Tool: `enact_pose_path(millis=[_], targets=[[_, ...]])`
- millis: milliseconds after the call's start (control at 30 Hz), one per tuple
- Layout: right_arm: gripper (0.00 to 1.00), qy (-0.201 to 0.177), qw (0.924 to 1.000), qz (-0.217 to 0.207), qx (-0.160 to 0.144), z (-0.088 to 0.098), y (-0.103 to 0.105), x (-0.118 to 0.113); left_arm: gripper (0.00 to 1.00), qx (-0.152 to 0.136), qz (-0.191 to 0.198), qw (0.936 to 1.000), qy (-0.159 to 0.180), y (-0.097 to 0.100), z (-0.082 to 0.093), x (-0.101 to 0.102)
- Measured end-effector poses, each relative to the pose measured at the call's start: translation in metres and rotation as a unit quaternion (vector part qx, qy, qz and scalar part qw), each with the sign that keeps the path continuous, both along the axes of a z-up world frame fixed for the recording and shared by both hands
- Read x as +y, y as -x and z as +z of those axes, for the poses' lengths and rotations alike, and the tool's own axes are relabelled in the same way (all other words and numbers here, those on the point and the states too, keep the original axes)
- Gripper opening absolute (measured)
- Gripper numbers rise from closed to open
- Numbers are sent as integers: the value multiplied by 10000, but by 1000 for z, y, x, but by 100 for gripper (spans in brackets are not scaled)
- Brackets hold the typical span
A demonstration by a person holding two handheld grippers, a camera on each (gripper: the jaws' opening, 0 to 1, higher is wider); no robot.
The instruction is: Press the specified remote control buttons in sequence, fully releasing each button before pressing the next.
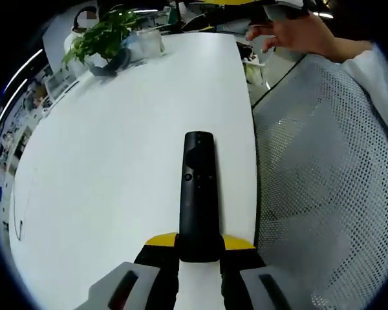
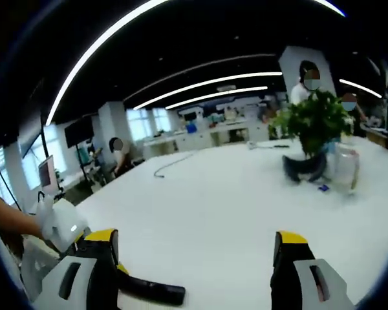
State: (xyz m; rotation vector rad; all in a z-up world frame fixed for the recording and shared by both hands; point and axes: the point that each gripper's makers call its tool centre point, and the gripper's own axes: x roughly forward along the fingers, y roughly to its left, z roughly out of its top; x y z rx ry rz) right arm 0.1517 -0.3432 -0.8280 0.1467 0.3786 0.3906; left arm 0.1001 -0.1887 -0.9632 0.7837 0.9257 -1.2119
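Observation:
A long black remote control (image 1: pixel 198 194) lies lengthwise on the white table (image 1: pixel 116 148), its small buttons facing up. My left gripper (image 1: pixel 199 244) is shut on the remote's near end, a yellow-tipped jaw on each side. In the right gripper view my right gripper (image 2: pixel 197 258) stands open above the table (image 2: pixel 207 200), jaws far apart with nothing between them. A black bar (image 2: pixel 152 290) that looks like the remote's end pokes in beside its left jaw.
A potted plant (image 1: pixel 103 35) (image 2: pixel 313 123) and a clear container (image 1: pixel 145 42) (image 2: pixel 346 168) stand at the table's far end. A white mesh chair (image 1: pixel 323 194) sits past the table's right edge. A hand (image 1: pixel 297 32) hovers there. A thin cable (image 2: pixel 168 165) lies on the table.

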Motion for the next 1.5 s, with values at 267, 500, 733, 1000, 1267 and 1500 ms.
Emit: enact_pose_path(millis=[267, 500, 733, 1000, 1267, 1500], targets=[[99, -24, 10000, -20, 24, 0, 0, -1, 22, -326, -113, 9991, -243, -41, 7, 10], [99, 34, 9999, -28, 104, -4, -1, -2, 22, -568, -92, 9976, -395, -77, 8, 15], [99, 48, 9998, 41, 184, -7, 0, 0, 22, -636, -1, 9971, -416, -108, 8, 18], [99, 66, 9996, -9, 279, -11, -1, -3, 22, -772, 41, 9959, -479, -142, 8, 19], [99, 84, 9992, -59, 392, -16, -1, -5, 22, -915, 14, 9941, -581, -175, 11, 21], [99, 110, 9988, -51, 479, -20, -1, -5, 22, -1016, 18, 9926, -667, -199, 12, 23]])
